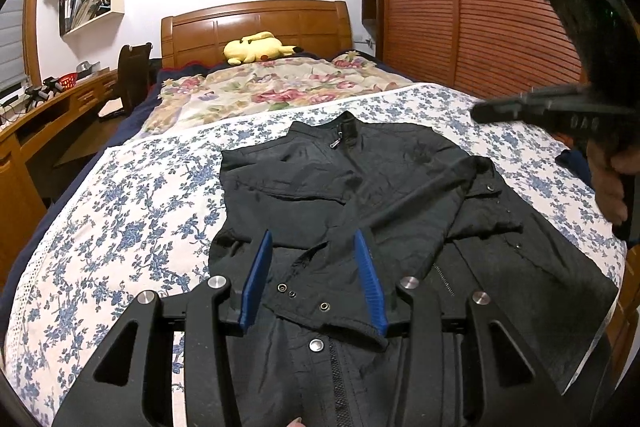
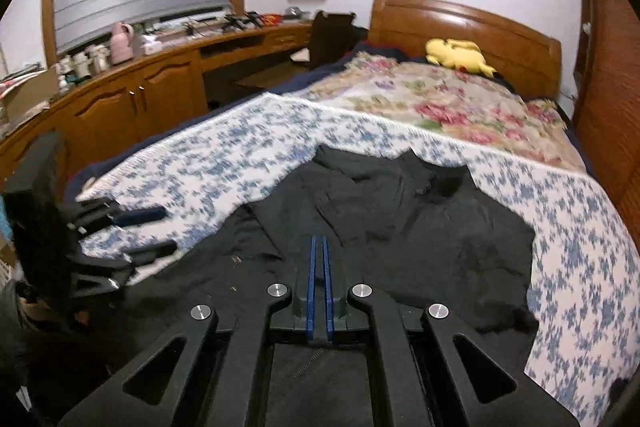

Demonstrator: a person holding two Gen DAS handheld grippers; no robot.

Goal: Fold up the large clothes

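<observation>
A: On the blue-flowered bedspread (image 1: 120, 195) the black jacket (image 1: 360, 187) lies front up, collar toward the headboard (image 1: 256, 23), and one sleeve (image 1: 408, 203) is already laid slantwise across the chest.

B: And the left gripper (image 1: 316, 279)?

A: Its blue pads stand spread, one on either side of that sleeve's cuff (image 1: 332, 311) (the one with the snap studs), and they pinch nothing that I can see. From the right wrist view it sits at the jacket's near left edge.

B: The right gripper (image 2: 319, 283)?

A: Fingers pressed together over the lower part of the jacket. Whether a bit of cloth is caught between them I cannot tell; the picture is blurred there and the gap looks bare.

B: So what is the step in hand, in your judgement?

A: Tidying the folded sleeve before the body is folded. To do it well, I would close the left pads on the cuff hem only, not the front panel beneath, then lay the sleeve flat within the jacket's outline. The fabric looks thin and slippery, so I would move it low and slowly, or the layers may slide and wrinkle.

B: Anything in the way?

A: No. The yellow plush toy (image 1: 256, 51) lies well apart, by the headboard.
</observation>
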